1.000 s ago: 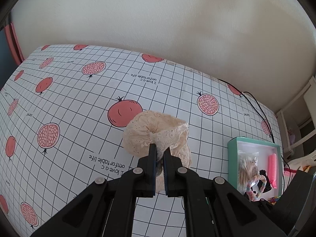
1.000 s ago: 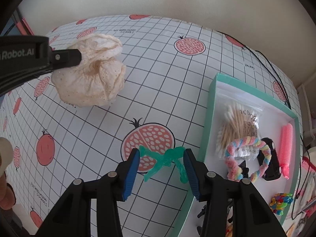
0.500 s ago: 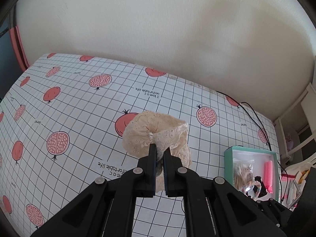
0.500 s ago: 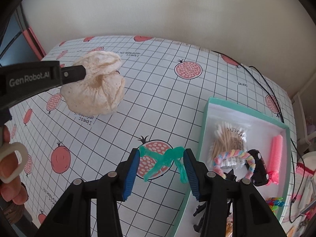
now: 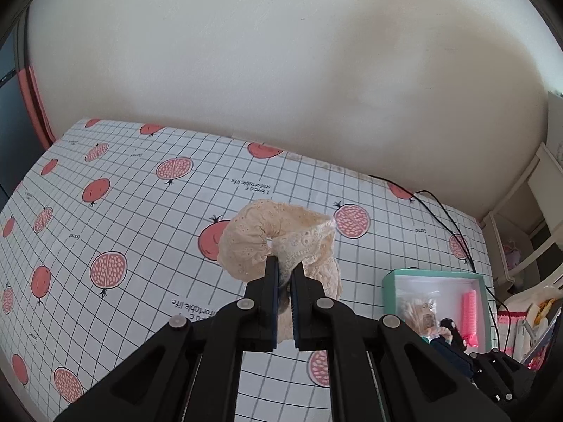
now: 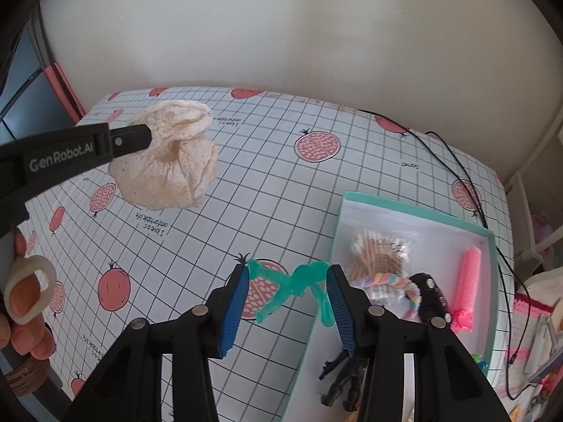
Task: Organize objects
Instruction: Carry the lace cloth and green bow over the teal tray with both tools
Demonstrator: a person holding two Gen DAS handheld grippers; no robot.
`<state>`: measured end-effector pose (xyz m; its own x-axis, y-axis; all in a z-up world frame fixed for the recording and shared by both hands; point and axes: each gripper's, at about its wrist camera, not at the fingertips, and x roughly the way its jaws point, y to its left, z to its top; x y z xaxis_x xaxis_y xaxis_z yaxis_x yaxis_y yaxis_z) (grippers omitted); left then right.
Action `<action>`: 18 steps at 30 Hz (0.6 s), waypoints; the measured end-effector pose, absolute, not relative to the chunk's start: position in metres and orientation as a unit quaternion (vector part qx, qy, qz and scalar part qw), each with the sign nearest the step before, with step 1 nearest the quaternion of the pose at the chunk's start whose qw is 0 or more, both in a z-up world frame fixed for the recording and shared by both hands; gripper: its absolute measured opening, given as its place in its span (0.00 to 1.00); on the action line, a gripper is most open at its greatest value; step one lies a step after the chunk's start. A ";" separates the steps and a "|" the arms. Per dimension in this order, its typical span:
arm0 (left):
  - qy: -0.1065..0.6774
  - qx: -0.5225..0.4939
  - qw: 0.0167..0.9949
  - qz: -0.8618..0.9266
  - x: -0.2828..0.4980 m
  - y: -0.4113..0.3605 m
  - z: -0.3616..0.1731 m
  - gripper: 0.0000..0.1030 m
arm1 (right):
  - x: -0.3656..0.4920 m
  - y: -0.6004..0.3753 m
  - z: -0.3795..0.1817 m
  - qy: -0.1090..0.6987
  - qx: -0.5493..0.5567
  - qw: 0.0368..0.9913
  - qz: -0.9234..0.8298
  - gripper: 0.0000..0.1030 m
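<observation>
You hold two items clear of the table, and neither is stowed yet. The left gripper (image 5: 284,274) is clenched on the cream lace scrunchie (image 5: 278,242), which hangs in the air above the tablecloth (image 5: 140,211). The right gripper (image 6: 286,302) grips the green plastic figure (image 6: 292,281) between its blue pads (image 6: 235,302); the figure sits just beside the near left wall of the teal box (image 6: 337,232), not over its interior.

Several items already lie in the box: a bag of cotton swabs (image 6: 380,253), a pastel rope ring (image 6: 387,279), a small black device (image 6: 431,292), a pink hair roller (image 6: 466,281) and a dark toy figure (image 6: 341,383) at the near end. Judge the task as partly complete. Two deposits remain, the green plastic figure first, since it is nearer the box. No other loose items are visible on the cloth.

The surface is a white grid-pattern cloth printed with pomegranates and short text. A black cable (image 6: 454,161) runs across its far right corner. A plain cream wall (image 5: 281,70) stands behind the table. Cluttered shelving and colourful goods lie to the right, too blurred to identify.
</observation>
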<state>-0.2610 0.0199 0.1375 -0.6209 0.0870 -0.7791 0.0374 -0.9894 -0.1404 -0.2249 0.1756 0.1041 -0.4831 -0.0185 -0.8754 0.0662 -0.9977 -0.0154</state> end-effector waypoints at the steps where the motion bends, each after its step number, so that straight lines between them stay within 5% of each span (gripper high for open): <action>1: -0.070 -0.434 0.016 0.898 -0.261 0.024 0.139 0.06 | -0.224 0.179 0.106 0.022 0.506 0.024 -0.862 0.47; 18: -0.030 -0.424 0.091 0.901 -0.250 0.127 0.145 0.06 | -0.206 0.279 0.126 -0.041 0.488 -0.032 -0.871 0.47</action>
